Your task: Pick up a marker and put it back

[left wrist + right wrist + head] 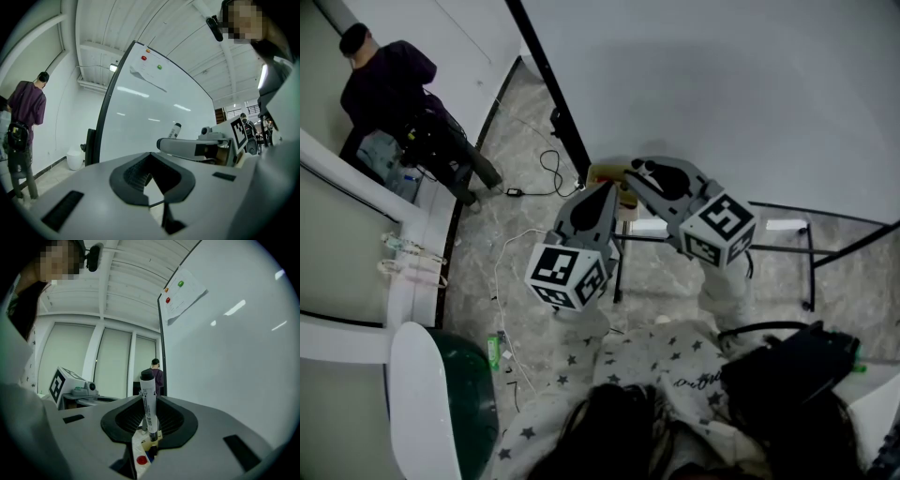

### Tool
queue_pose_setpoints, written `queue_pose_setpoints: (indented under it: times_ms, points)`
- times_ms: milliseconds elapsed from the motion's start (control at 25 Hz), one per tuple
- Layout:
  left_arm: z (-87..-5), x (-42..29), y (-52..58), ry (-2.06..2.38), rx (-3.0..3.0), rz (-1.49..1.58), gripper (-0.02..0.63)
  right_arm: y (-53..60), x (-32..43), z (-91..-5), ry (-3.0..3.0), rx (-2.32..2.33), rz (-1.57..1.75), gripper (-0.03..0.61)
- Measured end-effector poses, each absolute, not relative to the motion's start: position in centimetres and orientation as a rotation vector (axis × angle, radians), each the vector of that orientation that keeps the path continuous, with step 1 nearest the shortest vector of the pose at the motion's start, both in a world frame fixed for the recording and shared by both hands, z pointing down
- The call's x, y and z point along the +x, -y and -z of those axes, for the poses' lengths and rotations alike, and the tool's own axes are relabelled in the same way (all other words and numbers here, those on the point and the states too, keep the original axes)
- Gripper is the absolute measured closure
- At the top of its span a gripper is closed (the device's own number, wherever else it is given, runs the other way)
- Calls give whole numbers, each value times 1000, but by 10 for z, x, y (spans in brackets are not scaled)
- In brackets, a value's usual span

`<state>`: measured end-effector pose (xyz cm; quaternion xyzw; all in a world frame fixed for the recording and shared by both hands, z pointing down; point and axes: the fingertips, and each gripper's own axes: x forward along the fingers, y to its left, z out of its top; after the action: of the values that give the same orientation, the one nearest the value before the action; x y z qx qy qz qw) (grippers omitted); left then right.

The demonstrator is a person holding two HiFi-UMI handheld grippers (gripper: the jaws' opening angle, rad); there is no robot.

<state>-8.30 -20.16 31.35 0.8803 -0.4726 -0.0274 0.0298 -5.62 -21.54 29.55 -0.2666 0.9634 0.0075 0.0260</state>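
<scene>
The right gripper (148, 430) is closed on a white marker (149, 404) with a black cap. The marker stands upright between the jaws, cap uppermost, just in front of the whiteboard (234, 357) and above a small tray (140, 453) carrying a red disc. The left gripper (152, 185) has its jaws drawn together with nothing between them. It is positioned beside the right gripper.
</scene>
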Motion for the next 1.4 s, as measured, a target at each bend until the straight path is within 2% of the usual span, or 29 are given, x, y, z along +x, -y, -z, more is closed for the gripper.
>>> queue_pose_setpoints:
  times_ms: [1000,1400]
  points:
    - [-312,-85,204,1462,2716,111,612,218,-61,-298,-2994,-798,-32,495]
    - [-348,-93,219,1517,2655,93,612,240,-71,-348,-3014,-821,12,495]
